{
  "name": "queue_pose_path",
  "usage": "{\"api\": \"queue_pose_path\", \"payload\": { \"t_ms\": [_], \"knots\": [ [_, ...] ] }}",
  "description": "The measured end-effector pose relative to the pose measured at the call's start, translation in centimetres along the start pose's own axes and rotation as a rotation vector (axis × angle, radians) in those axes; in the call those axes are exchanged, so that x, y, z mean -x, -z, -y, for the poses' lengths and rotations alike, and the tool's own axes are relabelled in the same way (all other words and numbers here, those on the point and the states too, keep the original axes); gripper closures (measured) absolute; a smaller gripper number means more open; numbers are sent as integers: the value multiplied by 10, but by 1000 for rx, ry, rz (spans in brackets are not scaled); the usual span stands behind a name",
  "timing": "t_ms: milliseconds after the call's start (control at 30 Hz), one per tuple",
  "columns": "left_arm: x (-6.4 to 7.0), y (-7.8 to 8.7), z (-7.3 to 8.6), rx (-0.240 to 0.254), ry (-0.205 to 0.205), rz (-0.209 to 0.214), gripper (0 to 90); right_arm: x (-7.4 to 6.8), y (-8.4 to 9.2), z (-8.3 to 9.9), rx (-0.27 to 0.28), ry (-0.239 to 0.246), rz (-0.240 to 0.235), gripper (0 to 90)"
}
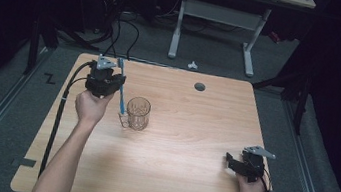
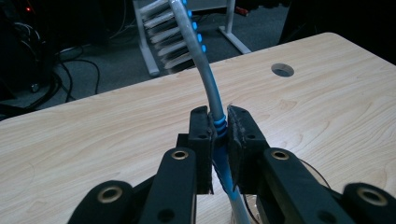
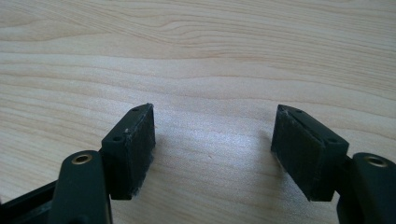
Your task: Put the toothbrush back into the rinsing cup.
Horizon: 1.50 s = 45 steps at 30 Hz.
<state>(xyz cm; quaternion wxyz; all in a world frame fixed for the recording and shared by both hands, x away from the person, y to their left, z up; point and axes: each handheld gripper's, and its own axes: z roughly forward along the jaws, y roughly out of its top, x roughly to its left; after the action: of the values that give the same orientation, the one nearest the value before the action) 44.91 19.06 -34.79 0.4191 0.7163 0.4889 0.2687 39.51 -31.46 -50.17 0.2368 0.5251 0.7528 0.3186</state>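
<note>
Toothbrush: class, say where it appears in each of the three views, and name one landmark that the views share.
High view: the toothbrush is left of centre, head up, beside the glass.
Left gripper view: centre, clamped between the fingers, bristles at the top.
Right gripper view: not in it.
Shared landmark: the wooden table.

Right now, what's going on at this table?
A person sits at a wooden table with a grasping tool in each hand. The left tool is clamped on the handle of a blue and white toothbrush, bristles up, its lower end beside or just at the rim of a clear glass cup. The right tool rests low over bare wood at the near right corner, jaws apart and holding nothing.
</note>
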Motion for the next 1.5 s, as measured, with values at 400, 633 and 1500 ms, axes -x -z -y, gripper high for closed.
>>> {"api": "queue_pose_path", "payload": {
  "t_ms": [400,633,1500],
  "knots": [
    [6,-1,4,-1,-28,1,805,0,0,0,0,0,-1,305],
    [7,1,7,2,-28,8,803,0,0,0,0,0,0,305],
    [13,7,19,-32,-40,39,802,0,0,0,0,0,0,305]
  ]
}}
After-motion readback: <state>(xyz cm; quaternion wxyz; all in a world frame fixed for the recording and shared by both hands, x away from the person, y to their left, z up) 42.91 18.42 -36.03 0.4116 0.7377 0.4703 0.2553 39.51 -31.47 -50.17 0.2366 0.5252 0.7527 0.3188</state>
